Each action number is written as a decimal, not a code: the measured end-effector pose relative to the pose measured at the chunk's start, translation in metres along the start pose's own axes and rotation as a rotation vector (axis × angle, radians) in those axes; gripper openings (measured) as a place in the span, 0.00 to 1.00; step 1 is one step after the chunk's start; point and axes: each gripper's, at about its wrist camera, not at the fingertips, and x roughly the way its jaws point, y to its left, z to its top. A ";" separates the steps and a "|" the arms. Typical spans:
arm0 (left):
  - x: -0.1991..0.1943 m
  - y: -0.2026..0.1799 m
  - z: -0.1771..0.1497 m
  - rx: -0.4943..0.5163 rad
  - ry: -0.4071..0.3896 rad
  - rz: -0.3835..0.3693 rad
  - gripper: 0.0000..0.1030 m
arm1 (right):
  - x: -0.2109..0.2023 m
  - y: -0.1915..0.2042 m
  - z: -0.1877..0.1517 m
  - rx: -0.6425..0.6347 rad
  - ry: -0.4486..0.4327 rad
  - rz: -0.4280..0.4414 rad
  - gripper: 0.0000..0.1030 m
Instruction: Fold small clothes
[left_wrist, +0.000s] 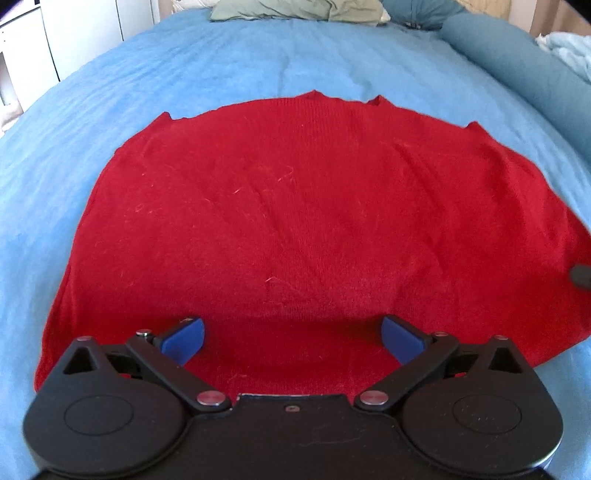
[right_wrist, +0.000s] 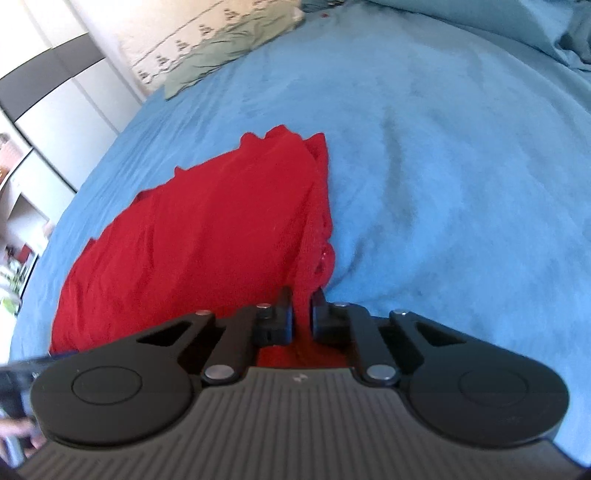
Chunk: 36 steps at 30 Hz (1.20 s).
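A red knitted garment lies spread flat on the blue bedcover, its near hem toward me. My left gripper hovers over the near hem with its blue pads wide apart and nothing between them. In the right wrist view the same red garment shows its right side edge bunched into a ridge. My right gripper is shut on that edge near the lower corner, red cloth pinched between the black fingers. A dark tip of the right gripper shows at the left view's right border.
Pillows, one pale green and one patterned, lie at the head of the bed. A rolled blue duvet runs along the right side. White wardrobes stand past the left edge. A hand shows at lower left.
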 end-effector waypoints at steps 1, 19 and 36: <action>0.000 0.001 0.002 -0.005 0.008 -0.002 1.00 | -0.006 0.007 0.005 0.026 -0.013 0.017 0.22; -0.065 0.138 -0.056 -0.091 -0.156 -0.041 0.94 | 0.102 0.331 -0.088 -0.457 0.264 0.359 0.21; -0.081 0.157 -0.075 -0.138 -0.241 -0.110 0.94 | -0.025 0.216 -0.090 -0.615 -0.135 0.128 0.95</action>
